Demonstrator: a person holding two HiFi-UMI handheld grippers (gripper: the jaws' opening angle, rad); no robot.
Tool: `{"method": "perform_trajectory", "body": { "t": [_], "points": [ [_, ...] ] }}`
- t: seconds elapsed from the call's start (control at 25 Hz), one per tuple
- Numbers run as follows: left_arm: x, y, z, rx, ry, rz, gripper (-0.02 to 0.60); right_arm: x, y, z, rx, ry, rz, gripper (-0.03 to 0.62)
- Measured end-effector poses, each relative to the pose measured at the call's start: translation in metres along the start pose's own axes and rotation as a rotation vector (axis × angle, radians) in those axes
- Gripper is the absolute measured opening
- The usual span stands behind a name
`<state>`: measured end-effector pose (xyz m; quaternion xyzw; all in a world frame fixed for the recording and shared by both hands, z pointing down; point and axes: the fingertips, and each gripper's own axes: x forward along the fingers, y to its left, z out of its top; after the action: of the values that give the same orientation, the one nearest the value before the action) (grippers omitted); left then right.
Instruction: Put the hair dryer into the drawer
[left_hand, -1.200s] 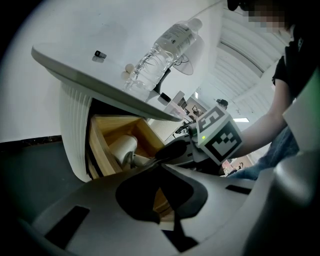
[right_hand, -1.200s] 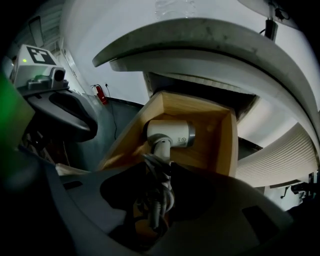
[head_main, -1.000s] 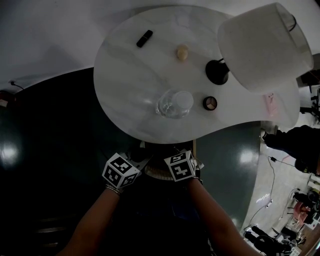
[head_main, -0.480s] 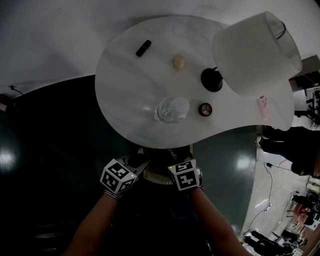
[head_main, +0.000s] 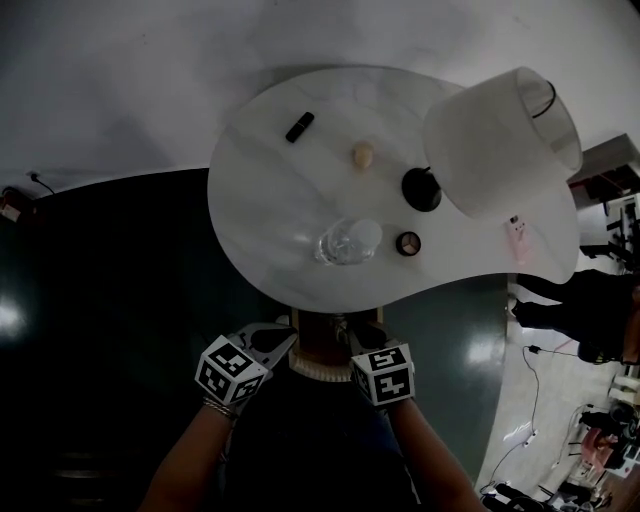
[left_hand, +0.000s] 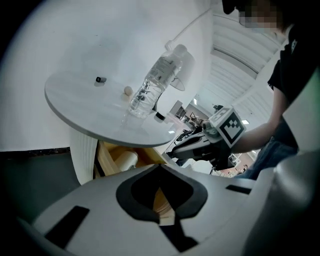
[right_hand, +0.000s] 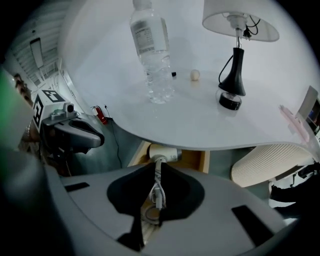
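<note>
Under the near edge of the table (head_main: 270, 190) the wooden drawer (right_hand: 194, 159) stands open, w/ the white hair dryer (right_hand: 165, 152) lying inside it, barrel crosswise below the tabletop. Its cord (right_hand: 158, 192) runs out of the drawer and thru the R gripper (right_hand: 160, 166), whose jaws are closed down on it, tips meeting just short of the dryer. L gripper (left_hand: 160, 167) sits at the other side of the drawer, also below the table edge. Its jaws are drawn together at the tips, w/ drawer wood showing in the gap btwn the pads; can't tell if any of it is pinched. On the table: clear bottle (head_main: 347, 240) upright near the front edge, lamp (head_main: 500, 135) toward the R end.
</note>
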<state>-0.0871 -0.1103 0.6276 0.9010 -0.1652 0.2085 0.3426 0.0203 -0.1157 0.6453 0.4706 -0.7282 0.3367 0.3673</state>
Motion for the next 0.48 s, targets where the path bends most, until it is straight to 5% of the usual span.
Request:
{"method": "perform_trajectory", "body": {
  "t": [0.48],
  "points": [
    [-0.022, -0.016, 0.051, 0.002, -0.161, 0.064, 0.008, -0.047, 0.008, 0.020, 0.010, -0.075, 0.117, 0.027]
  ]
}}
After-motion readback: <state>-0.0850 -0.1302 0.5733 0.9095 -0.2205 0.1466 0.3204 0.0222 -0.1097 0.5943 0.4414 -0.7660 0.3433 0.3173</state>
